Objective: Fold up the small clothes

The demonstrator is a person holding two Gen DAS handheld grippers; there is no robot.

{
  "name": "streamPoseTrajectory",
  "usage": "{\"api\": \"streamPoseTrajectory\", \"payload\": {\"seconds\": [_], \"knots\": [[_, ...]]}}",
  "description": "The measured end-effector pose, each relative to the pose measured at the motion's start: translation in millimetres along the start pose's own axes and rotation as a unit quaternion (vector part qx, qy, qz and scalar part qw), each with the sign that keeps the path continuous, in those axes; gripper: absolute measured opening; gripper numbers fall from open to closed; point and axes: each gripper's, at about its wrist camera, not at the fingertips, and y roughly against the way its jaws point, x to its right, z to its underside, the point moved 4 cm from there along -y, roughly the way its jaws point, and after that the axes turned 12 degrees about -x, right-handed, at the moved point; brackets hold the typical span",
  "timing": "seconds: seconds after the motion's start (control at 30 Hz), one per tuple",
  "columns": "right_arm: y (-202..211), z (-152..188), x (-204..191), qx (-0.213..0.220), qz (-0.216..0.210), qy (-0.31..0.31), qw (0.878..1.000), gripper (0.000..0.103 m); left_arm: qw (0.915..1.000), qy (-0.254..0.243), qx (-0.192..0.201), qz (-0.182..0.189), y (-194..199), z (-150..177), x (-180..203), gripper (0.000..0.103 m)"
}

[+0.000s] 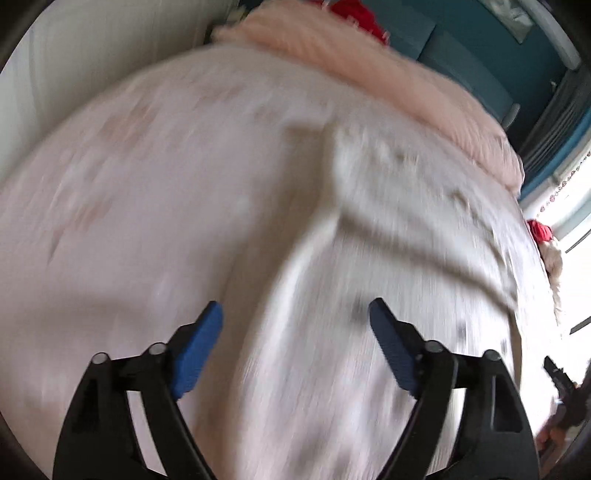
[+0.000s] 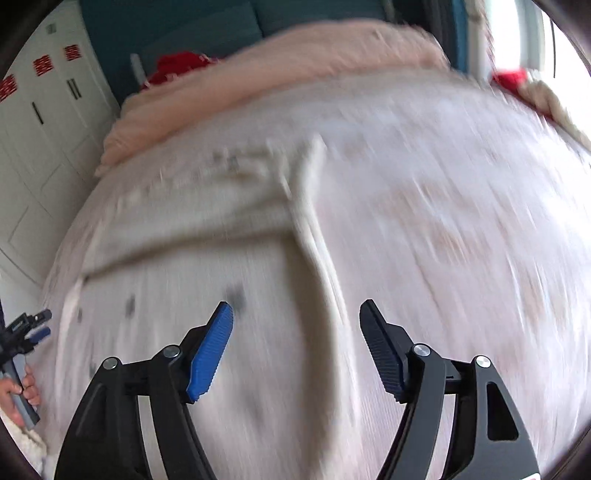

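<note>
A pale bed (image 2: 461, 221) fills the room, white cupboards (image 2: 40, 147) beside teal wall (image 2: 184, 26).

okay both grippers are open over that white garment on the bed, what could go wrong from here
The white garment is close in colour to the pale bedspread, so the left gripper or right gripper might pinch bedding too. The pictures are blurred, so aim could be off. The fold ridge may get dragged out of line.

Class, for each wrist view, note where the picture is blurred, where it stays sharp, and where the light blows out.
Left wrist view: bedspread and pale garment streaked, left gripper sharp, window glaring. Right wrist view: same streaking, right gripper crisp, top right overexposed, edges bent by the fisheye.
</note>
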Motion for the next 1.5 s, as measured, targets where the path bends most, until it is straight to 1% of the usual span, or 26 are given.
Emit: {"api": "streamPoseTrajectory", "payload": {"seconds": [0.07,0.1,0.13,0.2,0.23,0.33,0.37,0.43,0.47,0.5,0.53,0.57,0.6,0.63,0.67,0.73,0.8,0.87,0.97,1.03,1.17,1.23,1.3,1.4,1.47,1.5], "knots": [[6,44,19,-0.03,-0.009,-0.029,0.999,0.071,0.9992,0.023,-0.031,0.008,8,47,-20,0.084],[8,67,27,-0.048,-0.025,-0.047,0.997,0.072,0.9983,0.037,-0.041,0.016,10,68,-28,0.088],[8,89,34,-0.062,-0.04,-0.064,0.995,0.072,0.9968,0.052,-0.052,0.032,10,89,-34,0.089],[6,118,37,-0.078,-0.061,-0.081,0.992,0.072,0.9965,0.055,-0.047,0.042,10,112,-34,0.09],[3,126,35,-0.086,-0.071,-0.087,0.99,0.073,0.9983,0.037,-0.027,0.035,14,122,-27,0.091],[-2,139,24,-0.074,-0.091,-0.097,0.988,0.083,0.9988,0.028,-0.023,0.034,10,130,-13,0.092],[-5,136,15,-0.068,-0.102,-0.097,0.988,0.083,0.9987,0.029,-0.016,0.04,9,129,-7,0.092],[-12,131,5,-0.066,-0.119,-0.102,0.985,0.083,0.9981,0.033,-0.018,0.048,4,125,3,0.087],[-15,124,0,-0.064,-0.125,-0.104,0.985,0.083,0.9976,0.04,-0.018,0.054,3,123,4,0.077],[-18,119,-6,-0.063,-0.129,-0.104,0.984,0.081,0.9964,0.046,-0.023,0.067,1,120,6,0.062],[-21,114,-11,-0.063,-0.132,-0.101,0.984,0.071,0.9947,0.053,-0.033,0.082,-2,116,8,0.054],[-23,110,-17,-0.064,-0.135,-0.096,0.984,0.061,0.9925,0.07,-0.045,0.09,-6,112,6,0.041],[-26,107,-19,-0.07,-0.131,-0.094,0.984,0.04,0.9903,0.085,-0.052,0.097,-9,111,5,0.025],[-29,104,-23,-0.077,-0.133,-0.094,0.984,0.012,0.9878,0.097,-0.062,0.105,-11,109,3,0.016],[-31,102,-25,-0.083,-0.141,-0.096,0.982,0.013,0.9846,0.111,-0.075,0.113,-12,108,2,0.015],[-14,99,-27,-0.064,-0.143,-0.097,0.983,0.012,0.9845,0.115,-0.069,0.114,-2,109,3,0.012],[11,99,-29,-0.044,-0.146,-0.082,0.985,0.011,0.9909,0.075,-0.051,0.099,26,112,11,0.011],[41,103,-32,-0.028,-0.14,-0.056,0.988,0.011,0.9932,0.047,-0.039,0.099,49,117,18,0.011],[71,111,-32,-0.025,-0.123,-0.021,0.992,0.01,0.9942,0.013,-0.029,0.103,89,136,21,0.009],[91,126,-27,-0.033,-0.107,0.008,0.994,0.01,0.9943,0.001,-0.031,0.102,106,152,19,0.009],[109,178,-28,-0.094,-0.069,0.09,0.989,0.01,0.9924,-0.023,-0.082,0.089,127,214,5,0.009],[114,221,-31,-0.144,-0.05,0.139,0.978,0.01,0.9906,-0.044,-0.107,0.072,130,244,2,0.009],[120,260,-29,-0.186,-0.046,0.167,0.967,0.01,0.9876,-0.075,-0.128,0.052,141,282,0,0.009],[133,305,-21,-0.23,-0.058,0.171,0.956,0.01,0.9833,-0.089,-0.152,0.047,158,319,-4,0.009],[145,320,-16,-0.236,-0.071,0.157,0.956,0.01,0.9809,-0.084,-0.167,0.052,172,336,-7,0.008],[156,322,-12,-0.23,-0.088,0.136,0.96,0.01,0.9809,-0.083,-0.167,0.055,177,337,-6,0.009]]}}
